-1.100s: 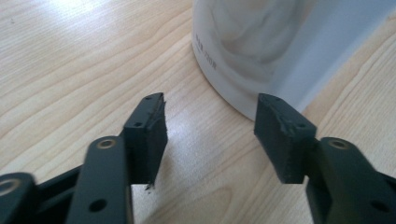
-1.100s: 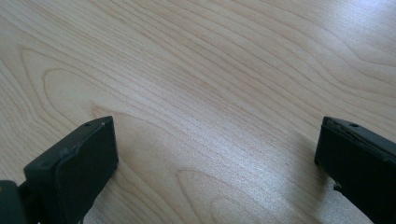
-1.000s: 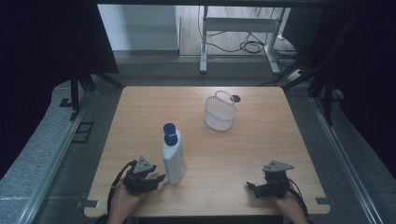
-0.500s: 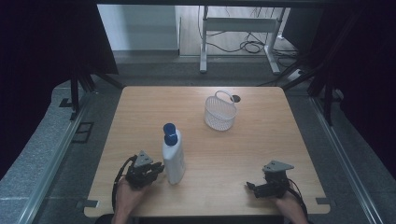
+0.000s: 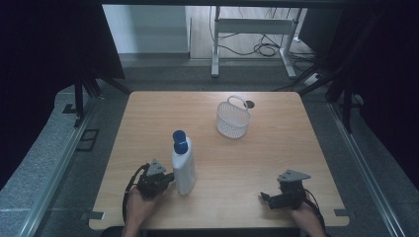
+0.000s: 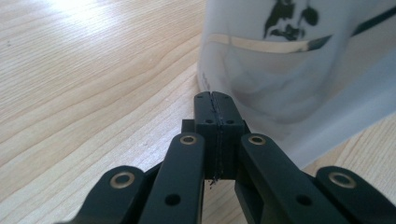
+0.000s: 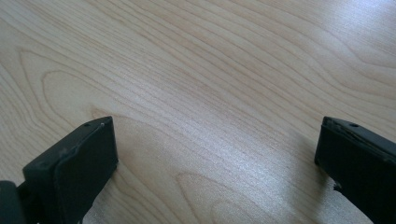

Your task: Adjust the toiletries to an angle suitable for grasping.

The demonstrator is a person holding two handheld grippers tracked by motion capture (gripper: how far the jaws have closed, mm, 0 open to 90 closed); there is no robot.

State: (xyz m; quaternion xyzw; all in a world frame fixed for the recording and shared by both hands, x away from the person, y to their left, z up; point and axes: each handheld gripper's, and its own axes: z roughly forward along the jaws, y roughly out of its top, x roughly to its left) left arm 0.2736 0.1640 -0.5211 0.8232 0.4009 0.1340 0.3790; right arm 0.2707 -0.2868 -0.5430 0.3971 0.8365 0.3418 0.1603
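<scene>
White plastic bottle (image 5: pixel 183 166) could tip if the left gripper (image 5: pixel 168 178), jaws just pressed together empty, nudges its base; the right gripper (image 5: pixel 267 198) rests spread.

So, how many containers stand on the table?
2: a white bottle with a blue cap, near the front left, beside the left gripper; a white basket toward the far side.

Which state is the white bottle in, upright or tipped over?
Upright: the white bottle stands on its base on the table, blue cap on top.
</scene>
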